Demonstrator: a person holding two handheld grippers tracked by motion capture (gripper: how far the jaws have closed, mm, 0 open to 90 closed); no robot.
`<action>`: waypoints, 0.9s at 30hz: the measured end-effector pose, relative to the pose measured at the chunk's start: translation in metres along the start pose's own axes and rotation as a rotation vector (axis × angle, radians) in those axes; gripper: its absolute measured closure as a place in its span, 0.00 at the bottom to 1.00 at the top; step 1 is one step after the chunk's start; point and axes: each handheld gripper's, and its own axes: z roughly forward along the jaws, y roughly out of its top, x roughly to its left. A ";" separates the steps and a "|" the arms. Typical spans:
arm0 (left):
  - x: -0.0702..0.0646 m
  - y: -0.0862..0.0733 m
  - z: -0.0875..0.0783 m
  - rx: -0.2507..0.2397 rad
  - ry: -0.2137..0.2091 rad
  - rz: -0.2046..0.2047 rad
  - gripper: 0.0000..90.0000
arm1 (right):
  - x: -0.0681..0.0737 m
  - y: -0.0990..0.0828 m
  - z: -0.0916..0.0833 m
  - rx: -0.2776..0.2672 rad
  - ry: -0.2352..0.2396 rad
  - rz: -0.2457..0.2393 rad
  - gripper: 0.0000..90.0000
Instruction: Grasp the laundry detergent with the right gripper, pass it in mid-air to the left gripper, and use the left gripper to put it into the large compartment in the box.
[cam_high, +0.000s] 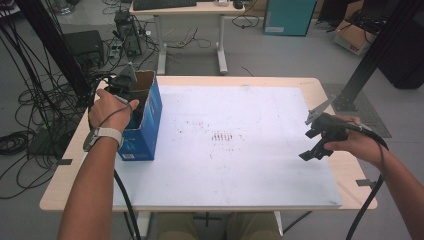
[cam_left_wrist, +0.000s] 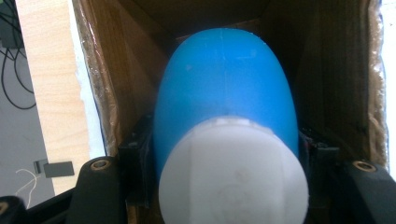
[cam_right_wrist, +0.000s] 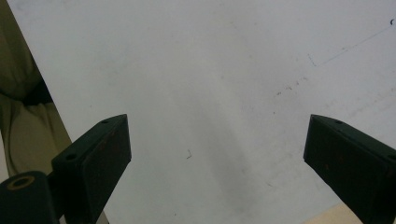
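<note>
1. Far left of the table: a blue cardboard box (cam_high: 145, 120) stood upright, open top, just at the left edge of the white sheet (cam_high: 240, 150) that covered most of the tabletop.
2. Left gripper (cam_high: 121, 85) was lowered into the mouth of the box, hand on top of it, cable trailing off the near-left edge.
3. Left gripper view: the jaws were clamped on a blue bottle (cam_left_wrist: 226, 88) with a white cap (cam_left_wrist: 233, 172), one pad at each side, just beyond the cap. The bottle sat inside the box, brown inner walls close around it, cap end toward the camera.
4. Judged step: the grip on the bottle was made; the lift out of the box had not begun.
5. Next move, as I judge it: draw the bottle straight up along the line of the box so that it clears the walls, then carry it right over the sheet. The fit looked snug; a tilted pull could drag the box along or tip it.
6. Centre of the sheet: bare apart from faint dark marks.
7. Right side: right gripper (cam_high: 314, 142) was held just above the right edge of the sheet, well apart from the box. Right gripper view showed its jaws spread wide with nothing between them.
</note>
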 end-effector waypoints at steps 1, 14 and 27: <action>0.000 0.000 0.000 0.000 0.000 0.000 0.41 | 0.000 0.000 0.000 0.000 0.000 0.002 0.08; 0.001 -0.001 0.000 -0.006 -0.006 -0.004 0.41 | 0.001 0.001 0.002 0.004 0.002 0.004 0.08; 0.004 0.001 0.001 -0.006 -0.020 -0.013 0.41 | 0.000 -0.001 0.005 0.006 0.005 0.009 0.08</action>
